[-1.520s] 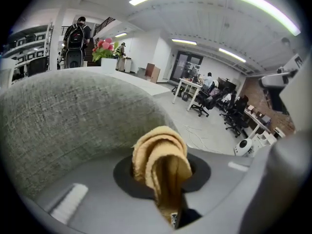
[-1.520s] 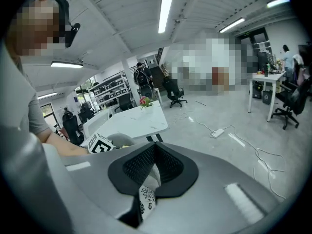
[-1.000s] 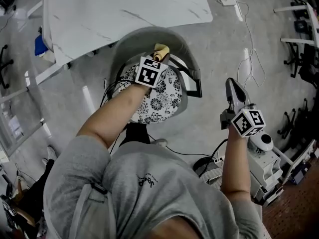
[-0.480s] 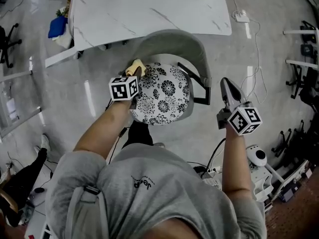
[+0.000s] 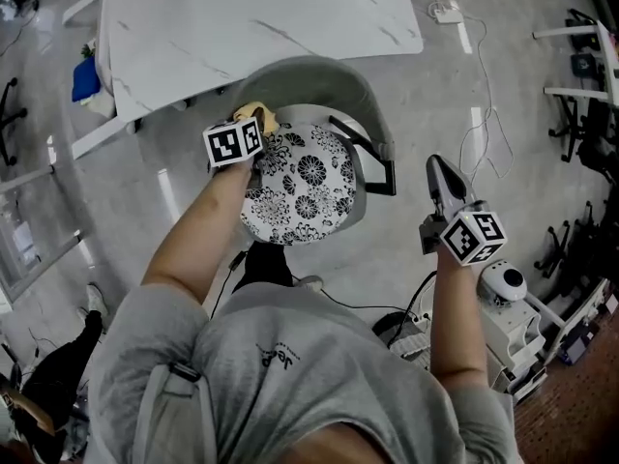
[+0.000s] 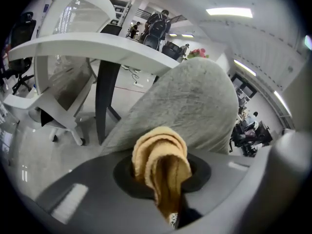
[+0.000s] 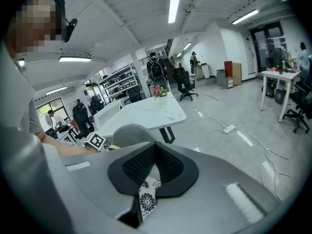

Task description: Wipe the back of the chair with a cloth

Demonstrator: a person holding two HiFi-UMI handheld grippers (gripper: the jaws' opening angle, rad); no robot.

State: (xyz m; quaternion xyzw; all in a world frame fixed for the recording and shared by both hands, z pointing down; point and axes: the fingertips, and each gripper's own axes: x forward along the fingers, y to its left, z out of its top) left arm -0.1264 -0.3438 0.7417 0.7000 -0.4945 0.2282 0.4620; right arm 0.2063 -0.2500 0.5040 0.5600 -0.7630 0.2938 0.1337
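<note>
Clamping yellow cloth (image 6: 159, 156) at chair back (image 6: 195, 101), left tool (image 5: 256, 124) (tips cloth-covered), right tool (image 5: 438, 168) closed, empty

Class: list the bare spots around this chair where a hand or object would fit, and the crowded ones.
Free: the near table top beyond the chair back; the seat right of the left gripper and its cloth; floor between chair and power strip. Crowded: the back-to-table gap; cords and a white device by the person.

I'm working in an open-plan office: a white marble-topped table (image 5: 251, 17), wheeled desk chairs (image 7: 184, 84), storage racks (image 7: 119, 80), ceiling strip lights (image 7: 174, 4), and a power strip (image 5: 445, 12) on polished grey floor (image 5: 435, 114).
</note>
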